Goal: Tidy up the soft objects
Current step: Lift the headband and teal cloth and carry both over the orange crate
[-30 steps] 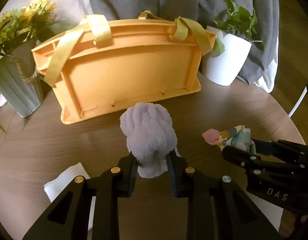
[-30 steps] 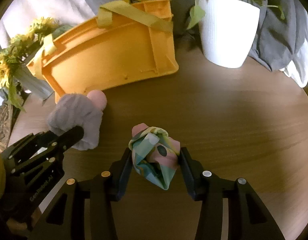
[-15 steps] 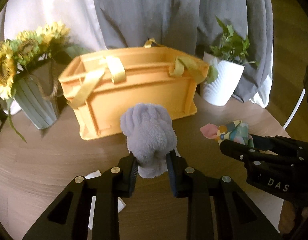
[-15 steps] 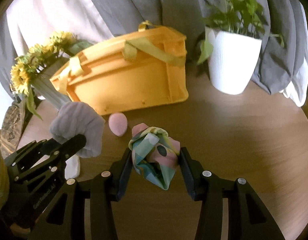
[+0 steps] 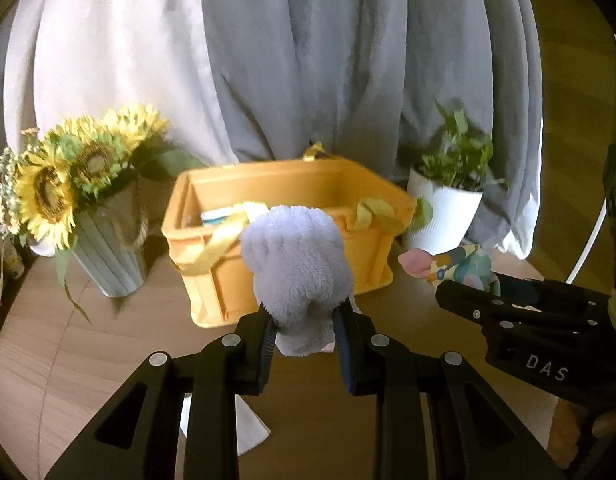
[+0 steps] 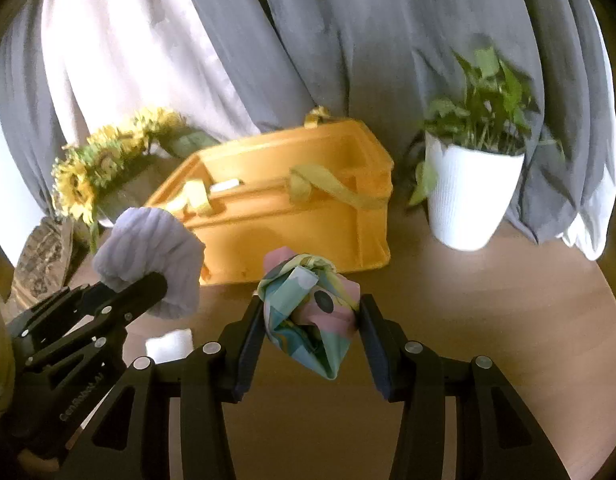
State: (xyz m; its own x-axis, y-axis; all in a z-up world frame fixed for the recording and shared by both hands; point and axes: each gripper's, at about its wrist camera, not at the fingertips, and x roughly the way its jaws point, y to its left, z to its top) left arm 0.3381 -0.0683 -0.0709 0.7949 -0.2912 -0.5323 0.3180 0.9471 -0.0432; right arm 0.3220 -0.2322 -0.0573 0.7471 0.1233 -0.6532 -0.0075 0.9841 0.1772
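My left gripper (image 5: 304,320) is shut on a fluffy lilac plush bundle (image 5: 298,268), held up above the round wooden table (image 5: 108,344). In the right wrist view that same lilac bundle (image 6: 152,252) shows at the left, with the left gripper's fingers (image 6: 120,300) under it. My right gripper (image 6: 309,320) is shut on a pastel patterned cloth bundle (image 6: 308,308), also lifted off the table. The patterned bundle (image 5: 463,266) appears at the right of the left wrist view. An orange crate (image 5: 292,216) with yellow straps stands behind both bundles, open at the top, something white and blue inside it.
A vase of sunflowers (image 5: 68,184) stands left of the crate and a white potted plant (image 6: 471,184) to its right. Grey and white curtains (image 5: 308,60) hang behind. A white paper (image 5: 244,424) lies on the table below my left gripper.
Both grippers have risen with their bundles and tilted up, so the crate's open top and the curtains now show. A small pink object seen on the table earlier is now hidden.
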